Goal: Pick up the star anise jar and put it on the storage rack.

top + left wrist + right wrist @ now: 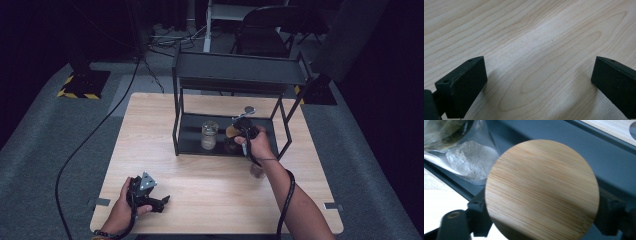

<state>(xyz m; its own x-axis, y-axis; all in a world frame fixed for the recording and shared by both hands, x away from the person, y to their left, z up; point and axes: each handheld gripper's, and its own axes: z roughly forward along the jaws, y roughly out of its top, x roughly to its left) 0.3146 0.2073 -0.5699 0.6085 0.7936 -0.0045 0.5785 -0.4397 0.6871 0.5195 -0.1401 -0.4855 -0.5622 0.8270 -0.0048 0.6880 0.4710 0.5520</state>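
A jar with a round bamboo lid point(541, 190) stands on the lower shelf point(192, 136) of a black metal rack; from above, the lid point(230, 131) shows just left of my right hand. My right gripper point(234, 138) points down over it, and its jaws straddle the jar beneath the lid, which hides their tips. They look parted from the jar's sides. My left gripper point(163, 201) rests near the table's front left. Its jaws stand wide open over bare wood point(539, 50) with nothing between them.
A lidless glass jar point(209, 135) holding white powder point(466, 162) stands on the same shelf, left of the lidded one. A small metal spoon-like piece point(248, 110) lies behind the rack. A small glass point(257, 171) sits on the table under my right wrist. The rack's top shelf point(240, 70) overhangs.
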